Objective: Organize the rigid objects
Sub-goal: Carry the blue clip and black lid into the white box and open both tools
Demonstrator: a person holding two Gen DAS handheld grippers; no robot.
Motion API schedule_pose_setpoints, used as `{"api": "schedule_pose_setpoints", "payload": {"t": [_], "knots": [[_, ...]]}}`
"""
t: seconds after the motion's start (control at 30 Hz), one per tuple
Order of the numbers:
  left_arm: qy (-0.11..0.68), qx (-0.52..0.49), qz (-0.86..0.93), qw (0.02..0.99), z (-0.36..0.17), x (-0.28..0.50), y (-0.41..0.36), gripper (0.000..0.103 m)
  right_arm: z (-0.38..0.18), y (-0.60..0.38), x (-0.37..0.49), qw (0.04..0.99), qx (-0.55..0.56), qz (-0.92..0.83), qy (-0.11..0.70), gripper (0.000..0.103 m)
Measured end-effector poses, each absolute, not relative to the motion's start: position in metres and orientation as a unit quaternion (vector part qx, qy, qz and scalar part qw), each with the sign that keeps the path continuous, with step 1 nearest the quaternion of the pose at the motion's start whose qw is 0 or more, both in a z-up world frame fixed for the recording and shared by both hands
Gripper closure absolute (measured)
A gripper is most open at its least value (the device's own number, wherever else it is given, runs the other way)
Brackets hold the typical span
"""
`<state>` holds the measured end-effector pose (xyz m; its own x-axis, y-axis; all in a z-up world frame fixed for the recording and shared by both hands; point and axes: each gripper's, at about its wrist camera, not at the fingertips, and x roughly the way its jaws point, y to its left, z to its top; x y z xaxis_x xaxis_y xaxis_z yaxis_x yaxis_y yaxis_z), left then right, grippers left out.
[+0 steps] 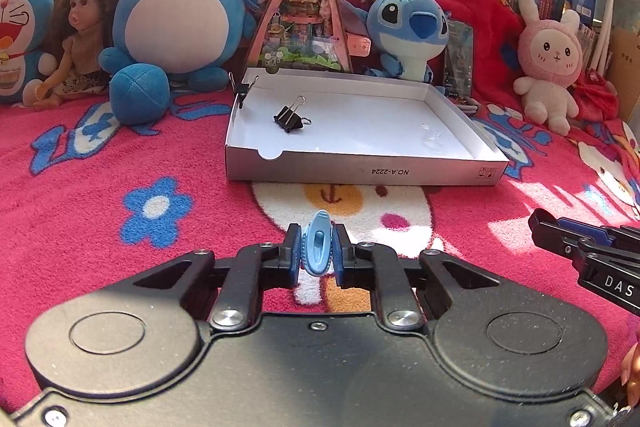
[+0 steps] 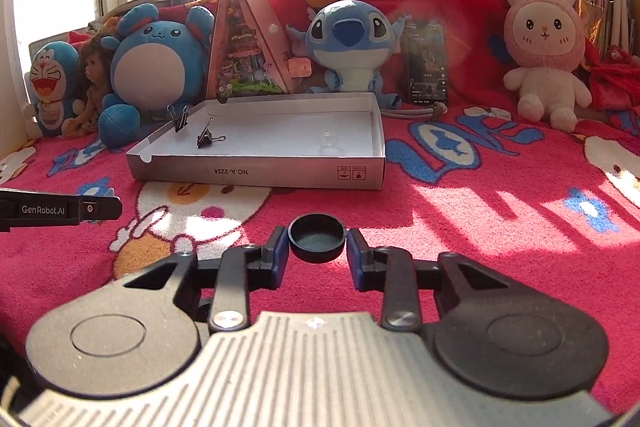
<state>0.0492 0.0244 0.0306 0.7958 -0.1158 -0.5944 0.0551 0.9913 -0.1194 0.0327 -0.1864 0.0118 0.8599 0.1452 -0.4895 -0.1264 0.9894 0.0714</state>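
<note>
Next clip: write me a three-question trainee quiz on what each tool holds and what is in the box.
1. True or false: the left tool grips a light blue clip.
2. What does the right tool hold? A) black round cap B) binder clip C) phone
3. Fill in: a black binder clip lies inside the white ____.

Key: 1 true; 2 A, the black round cap; 3 box.

Left gripper point(image 1: 316, 253) pinched tight on a blue clip point(image 1: 318, 247). Right gripper point(image 2: 317, 247) clamped around a black cap point(image 2: 317, 237), both angled down.
</note>
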Motion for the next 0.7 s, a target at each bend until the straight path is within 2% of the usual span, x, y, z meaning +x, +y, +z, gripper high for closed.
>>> {"api": "schedule_pose_setpoints", "payload": {"t": [0.43,0.7], "knots": [[0.300,-0.035,-0.071,0.951,0.071,0.092,0.025,0.088,0.044,-0.188,0.103,0.958,0.018,0.076,0.275,0.067],[0.324,-0.045,-0.079,0.942,0.074,0.125,0.022,0.088,0.049,-0.186,0.138,0.949,0.024,0.076,0.306,0.067]]}}
